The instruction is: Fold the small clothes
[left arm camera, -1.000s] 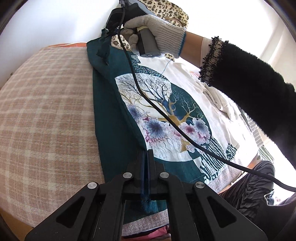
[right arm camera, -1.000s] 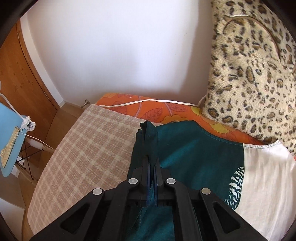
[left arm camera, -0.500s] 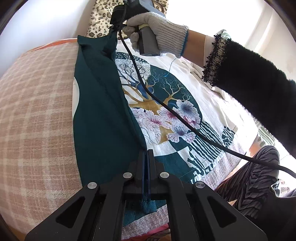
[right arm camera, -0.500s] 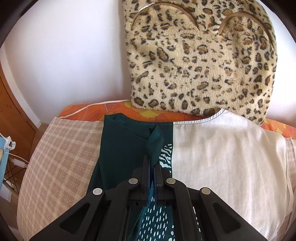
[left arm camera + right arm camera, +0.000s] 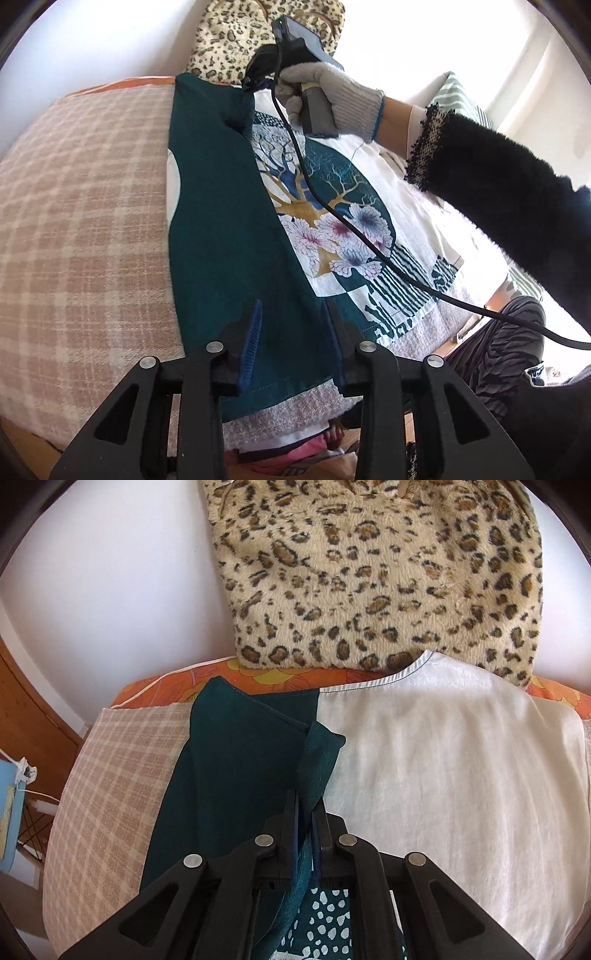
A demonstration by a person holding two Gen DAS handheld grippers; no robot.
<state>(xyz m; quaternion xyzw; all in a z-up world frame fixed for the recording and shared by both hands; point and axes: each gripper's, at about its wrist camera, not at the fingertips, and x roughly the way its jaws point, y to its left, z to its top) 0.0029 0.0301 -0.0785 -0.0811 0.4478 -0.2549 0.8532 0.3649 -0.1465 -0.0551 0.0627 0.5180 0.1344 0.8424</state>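
Left tongs [image 5: 293, 332] spread over teal shirt [image 5: 229, 236] — right tongs [image 5: 306, 825] pinching it

Your shirt [image 5: 461, 786] at centre right is smooth cream cloth with a soft sheen; its folded teal panel [image 5: 221, 229] looks matt. The checked blanket [image 5: 81, 236] at left is coarse weave, and the leopard cushion [image 5: 388, 572] at top is plush fur.
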